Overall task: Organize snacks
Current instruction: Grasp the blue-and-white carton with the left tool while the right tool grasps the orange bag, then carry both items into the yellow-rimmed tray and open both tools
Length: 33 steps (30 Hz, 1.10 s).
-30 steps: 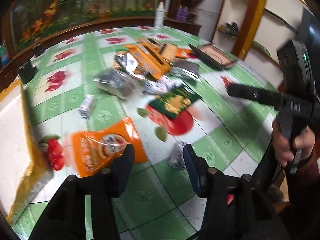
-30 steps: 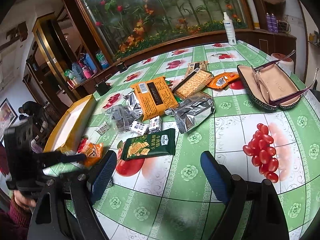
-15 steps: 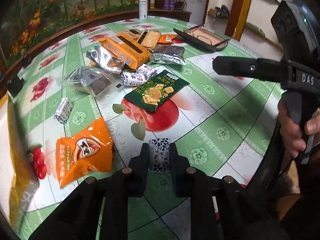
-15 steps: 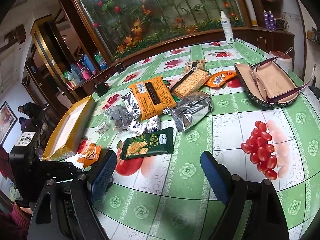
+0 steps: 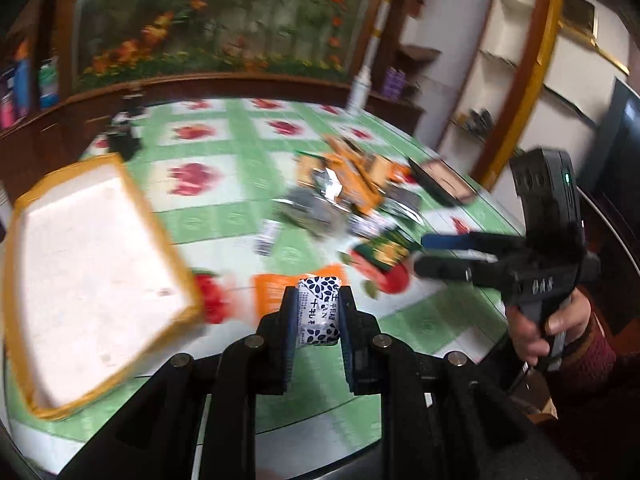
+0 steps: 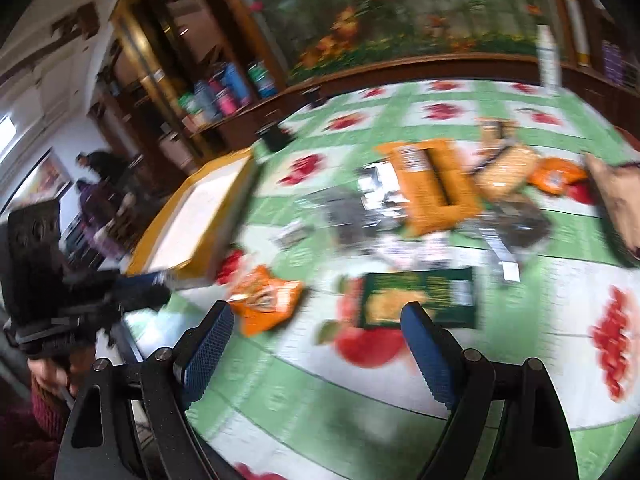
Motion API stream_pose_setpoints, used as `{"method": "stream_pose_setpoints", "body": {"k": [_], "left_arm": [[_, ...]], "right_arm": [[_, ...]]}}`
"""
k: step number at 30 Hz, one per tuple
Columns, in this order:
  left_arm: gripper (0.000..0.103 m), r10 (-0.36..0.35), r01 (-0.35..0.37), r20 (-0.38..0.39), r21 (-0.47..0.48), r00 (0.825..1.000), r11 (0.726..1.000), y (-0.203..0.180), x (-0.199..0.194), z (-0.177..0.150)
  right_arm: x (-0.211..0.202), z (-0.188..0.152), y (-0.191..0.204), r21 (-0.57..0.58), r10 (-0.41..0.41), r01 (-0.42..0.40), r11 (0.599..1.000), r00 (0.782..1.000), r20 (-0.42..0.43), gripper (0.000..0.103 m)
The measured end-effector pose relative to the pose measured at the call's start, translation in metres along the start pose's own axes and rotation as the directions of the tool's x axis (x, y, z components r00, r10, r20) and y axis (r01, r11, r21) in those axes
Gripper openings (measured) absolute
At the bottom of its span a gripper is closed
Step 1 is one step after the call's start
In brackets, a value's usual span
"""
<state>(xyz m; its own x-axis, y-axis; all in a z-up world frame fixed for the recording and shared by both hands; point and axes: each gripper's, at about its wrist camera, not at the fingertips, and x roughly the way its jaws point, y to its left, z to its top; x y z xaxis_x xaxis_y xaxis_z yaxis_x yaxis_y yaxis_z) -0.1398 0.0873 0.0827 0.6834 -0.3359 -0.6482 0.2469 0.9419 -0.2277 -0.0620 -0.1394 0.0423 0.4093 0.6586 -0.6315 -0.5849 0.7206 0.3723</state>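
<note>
The left gripper (image 5: 319,312) is clamped on a small white candy (image 5: 319,309) with dark leaf print, raised off the tablecloth (image 5: 224,184) — the yellow-rimmed tray (image 5: 92,272) lies left of its jaws. The right gripper (image 6: 316,344) stands wide with nothing held — an orange snack packet (image 6: 266,300) and a green cracker pack (image 6: 420,292) lie just beyond its fingertips.

I am looking into a lived-in home, likely a dining or sitting room. The counter (image 6: 500,120) wears a green-and-white checked oilcloth printed with red fruit. Behind it runs a dark wooden sideboard (image 5: 240,88) backed by a large panel of orange and red flowers (image 5: 208,28). A wooden cabinet (image 6: 168,92) holds coloured bottles (image 6: 224,92), and white wall shelves (image 5: 520,72) with wood trim stand to one side.
</note>
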Motion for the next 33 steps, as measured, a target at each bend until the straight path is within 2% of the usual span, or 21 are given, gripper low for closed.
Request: {"method": "stream_pose_setpoints", "body": {"k": [7, 12, 16, 17, 18, 19, 20, 21, 22, 24, 28, 33], "left_arm": [[0.019, 0.048, -0.045, 0.046, -0.076, 0.998, 0.996, 0.037, -0.026, -0.007], [0.019, 0.059, -0.052, 0.061, -0.108, 0.996, 0.993, 0.048, -0.036, -0.011], [0.019, 0.073, -0.065, 0.064, -0.119, 0.995, 0.991, 0.052, -0.040, -0.014], [0.019, 0.073, -0.065, 0.064, -0.123, 0.995, 0.990, 0.054, -0.040, -0.014], [0.019, 0.073, -0.064, 0.064, -0.131, 0.995, 0.989, 0.057, -0.040, -0.015], [0.019, 0.074, -0.065, 0.063, -0.138, 0.995, 0.988, 0.059, -0.039, -0.016], [0.019, 0.076, -0.066, 0.062, -0.143, 0.995, 0.987, 0.061, -0.038, -0.016], [0.019, 0.077, -0.068, 0.059, -0.150, 0.995, 0.986, 0.064, -0.036, -0.016], [0.019, 0.079, -0.069, 0.056, -0.157, 0.995, 0.985, 0.066, -0.035, -0.015], [0.019, 0.081, -0.071, 0.053, -0.170, 0.995, 0.983, 0.069, -0.031, -0.014], [0.019, 0.084, -0.072, 0.061, -0.180, 0.995, 0.981, 0.073, -0.029, -0.014], [0.019, 0.089, -0.076, 0.060, -0.192, 0.994, 0.979, 0.081, -0.027, -0.013]], "right_arm": [[0.049, 0.020, 0.052, -0.199, 0.047, -0.069, 0.978, 0.993, -0.112, 0.089], [0.094, 0.034, 0.062, -0.245, 0.110, -0.169, 0.955, 0.965, -0.236, 0.089], [0.122, 0.030, 0.064, -0.291, 0.076, -0.176, 0.940, 0.943, -0.323, 0.089], [0.127, 0.027, 0.066, -0.312, 0.045, -0.155, 0.937, 0.941, -0.334, 0.089], [0.129, 0.023, 0.067, -0.335, 0.007, -0.127, 0.934, 0.941, -0.339, 0.089], [0.128, 0.019, 0.069, -0.361, -0.025, -0.103, 0.927, 0.943, -0.333, 0.083], [0.126, 0.013, 0.073, -0.405, -0.071, -0.064, 0.912, 0.949, -0.308, 0.069], [0.124, 0.011, 0.074, -0.431, -0.109, -0.027, 0.902, 0.951, -0.288, 0.063], [0.121, 0.007, 0.075, -0.450, -0.150, 0.014, 0.893, 0.952, -0.268, 0.052], [0.116, 0.006, 0.073, -0.427, -0.150, 0.027, 0.904, 0.954, -0.258, 0.049], [0.108, -0.004, 0.077, -0.436, -0.175, 0.070, 0.897, 0.963, -0.206, 0.043], [0.096, -0.002, 0.080, -0.365, -0.133, 0.058, 0.929, 0.974, -0.185, 0.040]]}}
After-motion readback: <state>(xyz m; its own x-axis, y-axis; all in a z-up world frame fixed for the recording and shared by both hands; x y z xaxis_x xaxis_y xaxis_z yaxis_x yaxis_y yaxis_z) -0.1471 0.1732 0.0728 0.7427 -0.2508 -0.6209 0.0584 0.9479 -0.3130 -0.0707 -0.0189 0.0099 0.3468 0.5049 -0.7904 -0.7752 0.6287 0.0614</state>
